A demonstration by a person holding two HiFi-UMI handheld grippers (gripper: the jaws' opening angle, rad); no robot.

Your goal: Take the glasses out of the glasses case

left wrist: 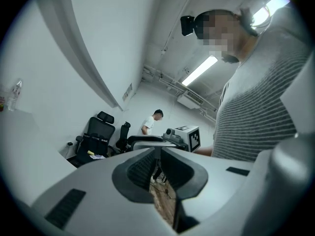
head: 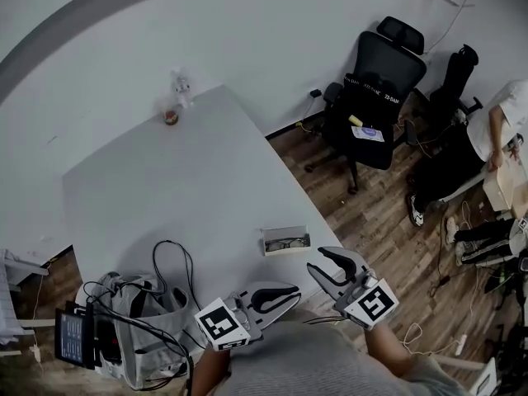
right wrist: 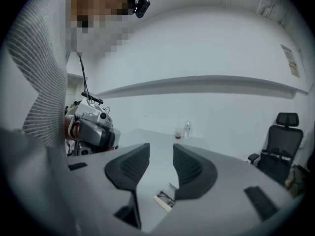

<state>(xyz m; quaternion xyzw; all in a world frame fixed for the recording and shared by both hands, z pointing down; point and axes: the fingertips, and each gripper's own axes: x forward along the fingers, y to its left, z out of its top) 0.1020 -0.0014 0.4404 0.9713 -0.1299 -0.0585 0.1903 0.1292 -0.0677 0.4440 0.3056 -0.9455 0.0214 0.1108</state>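
An open white glasses case (head: 285, 240) lies near the table's front right edge, with dark-framed glasses (head: 287, 242) inside it. My right gripper (head: 318, 259) hovers just right of and in front of the case, open, nothing between its pads. In the right gripper view the case (right wrist: 165, 199) shows low between the spread jaws of the right gripper (right wrist: 161, 146). My left gripper (head: 295, 294) is held close to my body, below the case, tips together and empty. In the left gripper view the left gripper (left wrist: 160, 150) points off the table toward the chairs.
A bottle (head: 180, 87) and a small cup (head: 171, 117) stand at the white table's (head: 190, 188) far corner. A bag with cables and a screen (head: 124, 328) sits at the left. Black office chairs (head: 373, 81) and a seated person (head: 495, 130) are at the right.
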